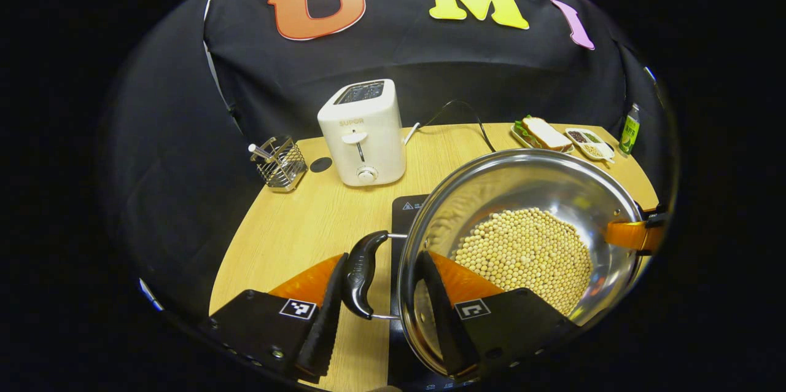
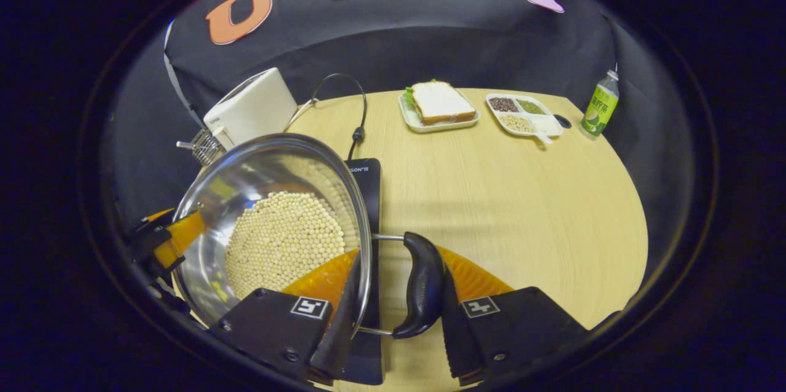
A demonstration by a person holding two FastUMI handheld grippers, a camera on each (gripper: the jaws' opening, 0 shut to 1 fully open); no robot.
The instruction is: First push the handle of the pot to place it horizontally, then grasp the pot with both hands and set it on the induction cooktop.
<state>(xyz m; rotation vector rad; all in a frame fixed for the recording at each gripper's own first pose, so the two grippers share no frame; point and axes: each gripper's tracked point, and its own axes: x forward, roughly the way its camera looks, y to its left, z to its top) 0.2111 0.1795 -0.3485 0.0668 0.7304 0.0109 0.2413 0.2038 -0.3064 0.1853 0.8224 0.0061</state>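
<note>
You have the pot held from both sides, one hand-held gripper on each handle. Your left hand-held gripper has its two fingers on either side of the left handle and the pot's rim; one finger sits outside the handle and the other dips inside the pot, so it looks clamped there. Your right hand-held gripper does the same on the right handle, and it also looks closed on handle and rim. Both handles lie flat, sticking out sideways. The pot is full of little round beans. It sits right over the black induction cooktop, which peeks out from under it; I cannot tell if the pot is touching the cooktop or is just above it. So the cooktop lies straight below the pot, between your two hands. I think you only need to go down now, both hands level, so the beans do not spill onto the surface.
</note>
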